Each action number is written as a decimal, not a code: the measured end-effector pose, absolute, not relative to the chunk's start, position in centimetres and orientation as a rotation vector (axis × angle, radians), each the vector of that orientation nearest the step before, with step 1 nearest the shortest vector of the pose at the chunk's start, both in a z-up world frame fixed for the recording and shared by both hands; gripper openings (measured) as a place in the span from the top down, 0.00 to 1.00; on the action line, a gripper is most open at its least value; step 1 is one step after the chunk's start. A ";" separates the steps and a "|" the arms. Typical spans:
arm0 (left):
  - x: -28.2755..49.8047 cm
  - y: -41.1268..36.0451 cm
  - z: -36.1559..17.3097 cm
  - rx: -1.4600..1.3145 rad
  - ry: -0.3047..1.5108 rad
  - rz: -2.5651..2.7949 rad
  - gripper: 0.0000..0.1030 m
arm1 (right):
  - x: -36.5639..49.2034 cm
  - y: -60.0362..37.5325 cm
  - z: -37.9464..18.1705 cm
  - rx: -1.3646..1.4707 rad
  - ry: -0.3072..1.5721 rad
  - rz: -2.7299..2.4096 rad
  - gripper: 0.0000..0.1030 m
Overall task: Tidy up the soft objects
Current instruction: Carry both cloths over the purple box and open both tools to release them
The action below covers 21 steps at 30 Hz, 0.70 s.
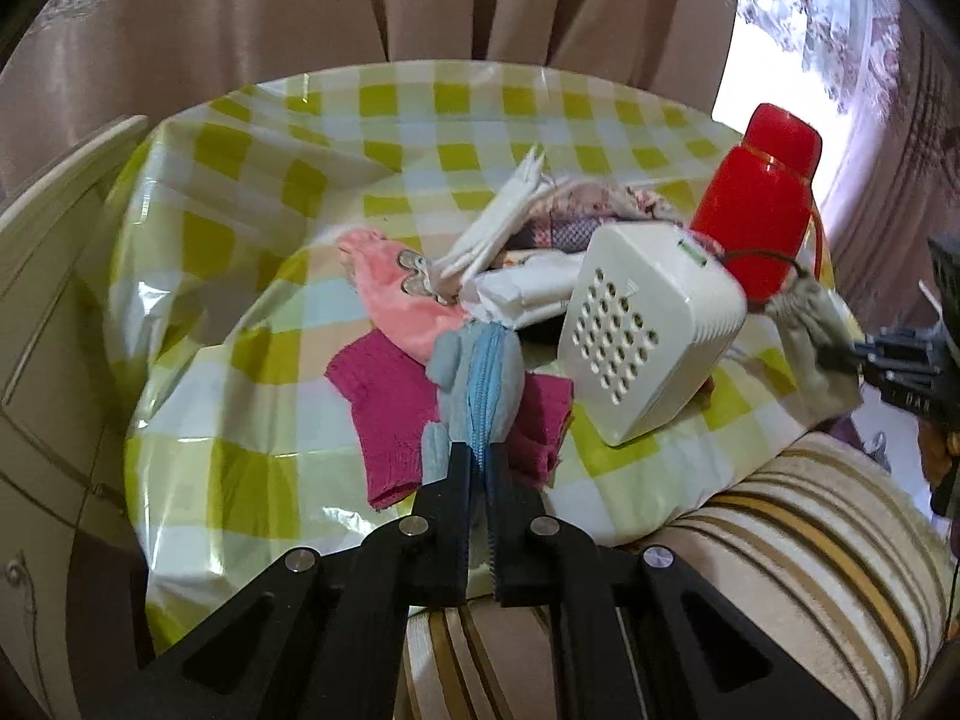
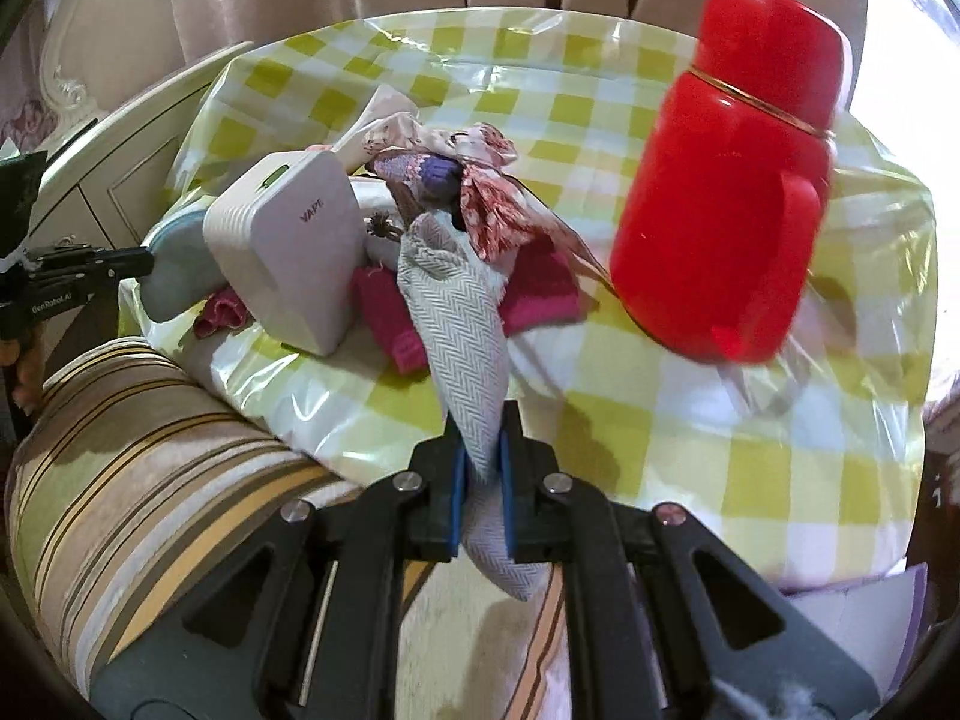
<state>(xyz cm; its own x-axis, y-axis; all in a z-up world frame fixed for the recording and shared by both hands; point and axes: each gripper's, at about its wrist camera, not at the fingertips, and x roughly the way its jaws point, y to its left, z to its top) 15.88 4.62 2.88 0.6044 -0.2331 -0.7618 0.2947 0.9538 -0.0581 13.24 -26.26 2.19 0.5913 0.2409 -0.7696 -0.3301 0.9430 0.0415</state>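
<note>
Right wrist: claw [image 2: 480,462] clamps grey herringbone pouch [image 2: 462,312].

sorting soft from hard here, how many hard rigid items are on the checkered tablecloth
2. The glossy red plastic flask stands at the right; the white perforated plastic box leans on the cloth pile mid-table. More may be hidden under the fabrics.
</note>
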 end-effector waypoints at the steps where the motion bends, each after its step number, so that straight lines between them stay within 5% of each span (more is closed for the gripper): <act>1: 15.6 4.7 3.2 0.069 0.861 -0.300 0.95 | 12.9 -26.5 2.3 -0.103 0.876 0.329 0.88; 21: 6.9 1.8 8.7 0.056 0.719 -0.318 0.96 | 5.2 -33.1 3.4 0.020 0.857 0.220 0.88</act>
